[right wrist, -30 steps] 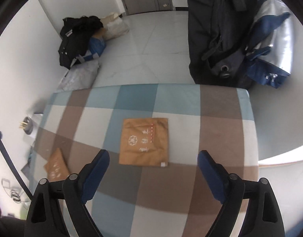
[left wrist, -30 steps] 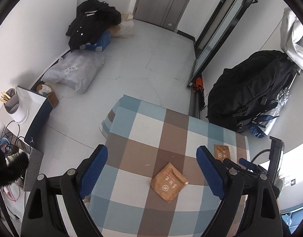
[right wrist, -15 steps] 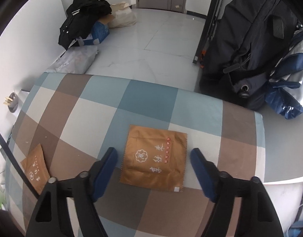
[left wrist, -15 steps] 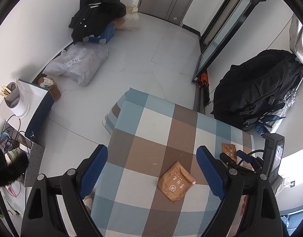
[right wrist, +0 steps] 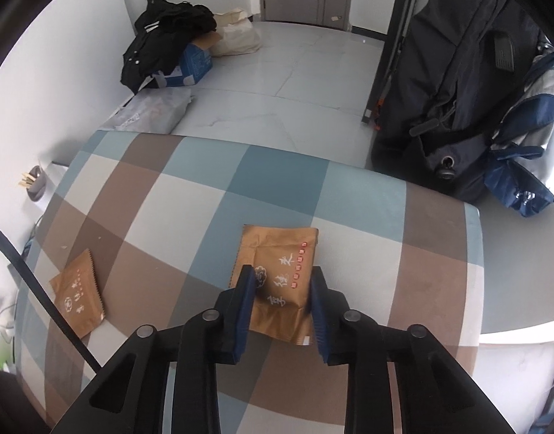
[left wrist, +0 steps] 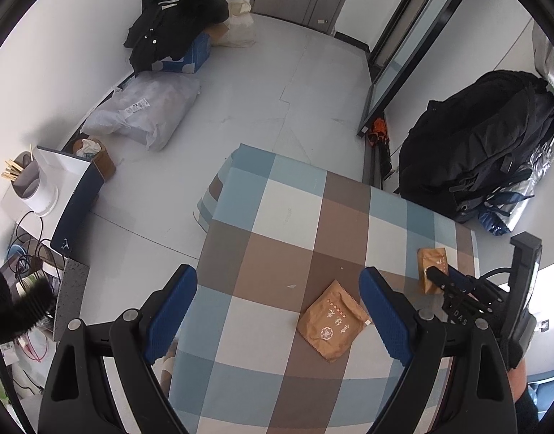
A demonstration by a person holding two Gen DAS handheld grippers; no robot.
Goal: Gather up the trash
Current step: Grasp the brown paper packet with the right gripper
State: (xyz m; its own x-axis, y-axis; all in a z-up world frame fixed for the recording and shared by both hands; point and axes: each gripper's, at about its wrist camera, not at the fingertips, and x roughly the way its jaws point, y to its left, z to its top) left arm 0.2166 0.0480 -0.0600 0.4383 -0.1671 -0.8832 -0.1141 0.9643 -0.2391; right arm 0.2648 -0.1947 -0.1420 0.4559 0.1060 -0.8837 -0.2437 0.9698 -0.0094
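Two brown snack wrappers lie on a table with a blue, brown and white checked cloth [right wrist: 190, 199]. My right gripper [right wrist: 282, 273] is down on the right-hand wrapper [right wrist: 280, 249]. Its jaws are closing, the blue pads [right wrist: 246, 296] press on both sides, and the foil buckles between them. In the left wrist view the same gripper [left wrist: 443, 278] sits on that wrapper [left wrist: 430, 264] near the table's right edge. My left gripper [left wrist: 277, 273] hangs open above the cloth [left wrist: 284, 217] with nothing between its fingers. The other wrapper [left wrist: 331, 320] lies flat beside its right finger and shows far left [right wrist: 78, 298] in the right wrist view.
A black backpack [left wrist: 482, 144] leans on the wall beyond the table's right side. On the floor at left are a small brown bin with tissue [left wrist: 96, 152], a plastic bag [left wrist: 146, 108] and black clothes on a blue box [left wrist: 175, 36]. A white box carries a cup of chopsticks [left wrist: 27, 177].
The right gripper's fingers came in from wide apart onto the wrapper, which is now creased between the pads. The left gripper stayed open and its view tilted slightly.
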